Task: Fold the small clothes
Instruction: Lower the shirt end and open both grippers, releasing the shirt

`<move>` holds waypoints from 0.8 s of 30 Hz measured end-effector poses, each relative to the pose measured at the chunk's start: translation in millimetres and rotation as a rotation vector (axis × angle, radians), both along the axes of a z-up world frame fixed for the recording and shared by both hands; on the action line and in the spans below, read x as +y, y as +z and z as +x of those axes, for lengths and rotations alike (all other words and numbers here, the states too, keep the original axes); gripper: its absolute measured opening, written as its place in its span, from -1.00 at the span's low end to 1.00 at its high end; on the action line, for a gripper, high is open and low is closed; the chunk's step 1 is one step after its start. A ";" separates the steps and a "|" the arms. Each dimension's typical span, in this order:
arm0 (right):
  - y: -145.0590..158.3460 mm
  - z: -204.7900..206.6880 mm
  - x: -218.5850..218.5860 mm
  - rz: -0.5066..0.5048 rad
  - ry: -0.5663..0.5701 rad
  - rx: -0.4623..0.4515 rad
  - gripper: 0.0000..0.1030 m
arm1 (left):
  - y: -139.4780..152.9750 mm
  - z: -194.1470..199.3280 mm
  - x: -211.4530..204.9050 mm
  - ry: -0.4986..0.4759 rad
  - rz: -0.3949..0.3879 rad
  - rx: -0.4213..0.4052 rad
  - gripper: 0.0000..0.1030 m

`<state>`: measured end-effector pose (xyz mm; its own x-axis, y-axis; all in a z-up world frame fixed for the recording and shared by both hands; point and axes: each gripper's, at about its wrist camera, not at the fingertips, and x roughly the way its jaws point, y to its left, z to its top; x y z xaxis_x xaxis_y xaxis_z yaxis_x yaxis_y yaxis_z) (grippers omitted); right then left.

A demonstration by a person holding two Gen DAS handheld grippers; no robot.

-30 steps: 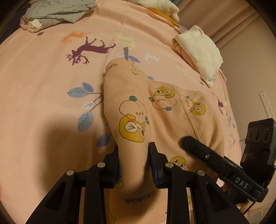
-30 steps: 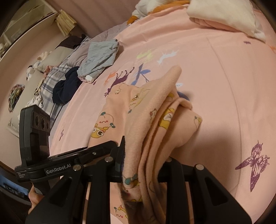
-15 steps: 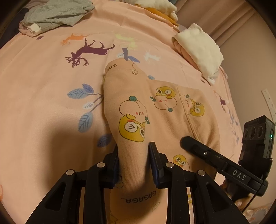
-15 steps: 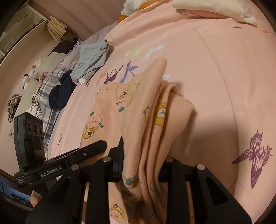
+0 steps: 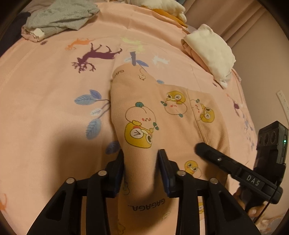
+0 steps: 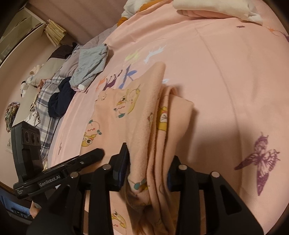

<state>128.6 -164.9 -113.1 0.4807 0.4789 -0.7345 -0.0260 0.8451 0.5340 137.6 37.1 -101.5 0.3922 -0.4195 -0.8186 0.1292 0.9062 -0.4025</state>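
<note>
A small peach fleece garment (image 5: 162, 115) printed with yellow cartoon chicks is lying on the pink bedspread (image 5: 45, 101), near the middle of the bed, with a raised fold of it running up between the fingers of each gripper. The left gripper (image 5: 141, 162) is straddling a ridge of the cloth; its jaws are opening, and the blue pads (image 5: 163, 162) are sitting right against the fabric's sides, though I cannot tell whether they are still pressing. The right gripper (image 6: 147, 162) is likewise opening around a thicker bunch of several layers, which is standing up between its fingers and draping toward the camera. Toward the bed's far edge, a folded cream and pink stack (image 5: 207, 52) is resting well apart from the garment. A grey garment (image 5: 59, 17) is lying crumpled near the far left corner, beside a dark navy piece (image 6: 61, 99) and plaid bedding (image 6: 45, 112).
</note>
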 end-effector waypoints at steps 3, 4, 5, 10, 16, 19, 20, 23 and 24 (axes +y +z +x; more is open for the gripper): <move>0.7 -4.0 -8.9 -0.012 -0.028 0.004 -0.21 | 0.5 -2.8 5.4 0.032 0.033 -0.004 0.05; 1.9 -6.3 -12.1 -0.023 -0.038 0.001 -0.17 | 0.9 -4.0 7.9 0.043 0.040 -0.005 0.13; 3.6 -8.4 -14.3 -0.033 -0.045 -0.002 -0.15 | 1.7 -6.7 11.6 0.057 0.052 -0.010 0.20; 25.6 -22.9 -17.9 -0.173 -0.078 -0.086 -0.14 | 12.6 -24.4 22.1 0.095 0.097 -0.052 0.25; 53.4 -43.0 -6.8 -0.236 -0.004 -0.219 -0.22 | 37.8 -58.9 15.0 0.067 0.174 -0.180 0.21; 56.9 -53.3 9.5 -0.242 0.070 -0.266 -0.44 | 46.0 -73.3 4.9 0.034 0.206 -0.245 0.02; 55.3 -56.1 16.2 -0.251 0.091 -0.270 -0.50 | 45.0 -76.7 0.8 0.014 0.207 -0.253 -0.05; 39.1 -54.7 30.2 -0.290 0.130 -0.224 -0.63 | 28.1 -75.6 -10.5 -0.036 0.208 -0.208 -0.39; 32.1 -54.0 32.1 -0.300 0.131 -0.201 -0.64 | 20.7 -75.5 -13.6 -0.044 0.211 -0.188 -0.40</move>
